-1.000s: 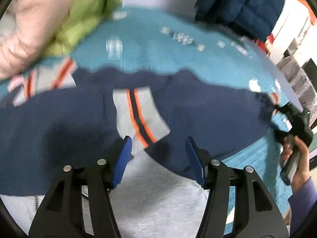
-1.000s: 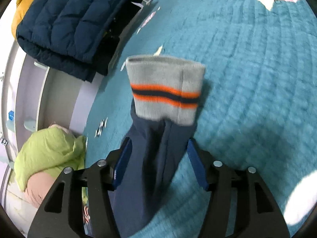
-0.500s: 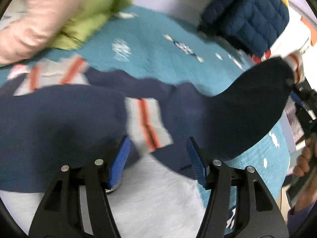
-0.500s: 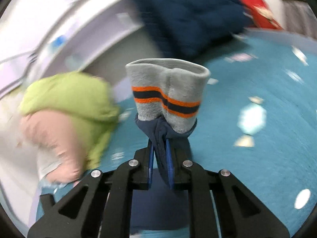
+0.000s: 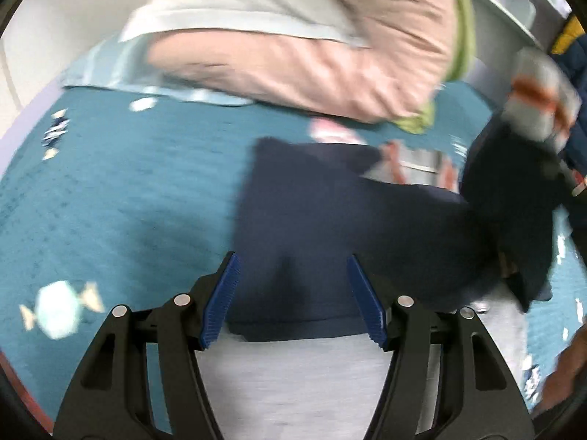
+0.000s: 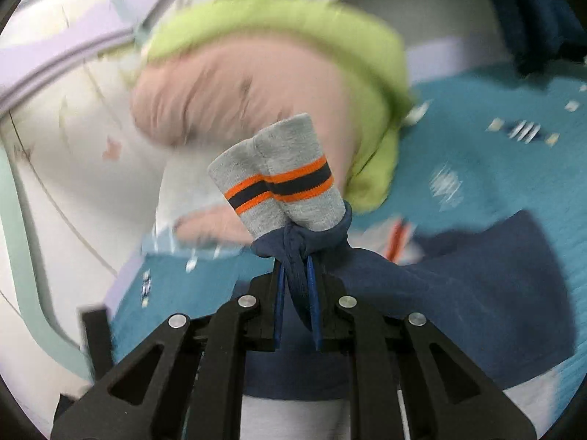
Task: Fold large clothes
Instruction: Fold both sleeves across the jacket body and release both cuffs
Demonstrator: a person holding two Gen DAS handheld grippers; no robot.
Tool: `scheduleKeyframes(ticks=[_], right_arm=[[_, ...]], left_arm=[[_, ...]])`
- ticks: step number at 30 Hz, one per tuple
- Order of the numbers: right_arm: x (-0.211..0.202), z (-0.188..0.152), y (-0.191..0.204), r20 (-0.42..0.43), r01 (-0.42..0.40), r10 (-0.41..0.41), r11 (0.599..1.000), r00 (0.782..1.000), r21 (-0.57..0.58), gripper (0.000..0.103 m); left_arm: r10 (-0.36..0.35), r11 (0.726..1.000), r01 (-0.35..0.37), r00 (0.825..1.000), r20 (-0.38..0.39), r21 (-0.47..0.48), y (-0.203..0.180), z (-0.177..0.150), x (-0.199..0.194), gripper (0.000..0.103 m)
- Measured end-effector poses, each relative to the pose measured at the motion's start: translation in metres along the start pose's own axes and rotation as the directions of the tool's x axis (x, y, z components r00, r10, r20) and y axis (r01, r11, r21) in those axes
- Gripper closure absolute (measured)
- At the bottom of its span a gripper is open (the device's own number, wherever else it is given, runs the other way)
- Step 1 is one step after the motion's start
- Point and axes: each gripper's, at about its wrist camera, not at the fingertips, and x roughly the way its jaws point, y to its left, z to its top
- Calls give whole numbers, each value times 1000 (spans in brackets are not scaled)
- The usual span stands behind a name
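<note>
A navy sweater (image 5: 330,212) with grey cuffs striped orange and navy lies on the teal bedspread (image 5: 121,198). My left gripper (image 5: 293,293) is open and hovers over the sweater's lower body, near its grey hem. My right gripper (image 6: 295,286) is shut on the navy sleeve just below its grey striped cuff (image 6: 282,183), and holds the sleeve lifted above the sweater body (image 6: 477,286). In the left wrist view the raised sleeve (image 5: 513,190) hangs at the right, with its cuff (image 5: 535,110) on top.
A pile of pink, lime green and pale blue clothes (image 5: 312,44) lies at the far side of the bed, also in the right wrist view (image 6: 256,84). A dark blue quilted jacket (image 6: 532,11) sits at the back right. A hand (image 5: 565,366) shows at the lower right.
My right gripper shut on the sleeve below the cuff, lifted it and swung it over the sweater body. My left gripper stayed open and moved left along the sweater's hem.
</note>
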Motion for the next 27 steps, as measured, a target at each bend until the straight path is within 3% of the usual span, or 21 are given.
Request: scheduleKeyframes(ticks=[3,5,8,10,11,12,14,21,27], right_arm=[[45,-39,21,-76,30,-32,999,997,-32,90],[69,-55,27,-129,70,-78,995,989,-66,88],[92,-75,25,-231,117,-129,991,964,-68,86],[92,-81,19,-239,101,-112,993,965,-55,81],[90,-82,16,-246,84,-93,995,965,-47,67],[87,-80,15,-247,55,-62,998,967,-33,43],[78,-77,15,-221,58,-66,997,973,-44,27],[40,-56,12,-122,64,-72,996,990,-70,27],[2,-25,-43,-56,166,-166,986,984,-18,27]], left_arm=[[67,998,-67,998,13,18,27,-2,-3,40],[99,994,-100,995,24,33,34,-4,-6,33],[111,993,-113,993,43,44,40,-4,-13,30],[106,993,-109,993,55,51,38,-4,-15,28],[100,993,-103,993,62,56,36,-5,-18,28],[96,993,-100,993,65,58,35,-6,-21,27],[88,993,-94,993,79,66,30,-6,-26,26],[102,986,-121,983,155,116,3,-7,-50,22],[66,989,-84,987,144,123,-25,-7,-42,22]])
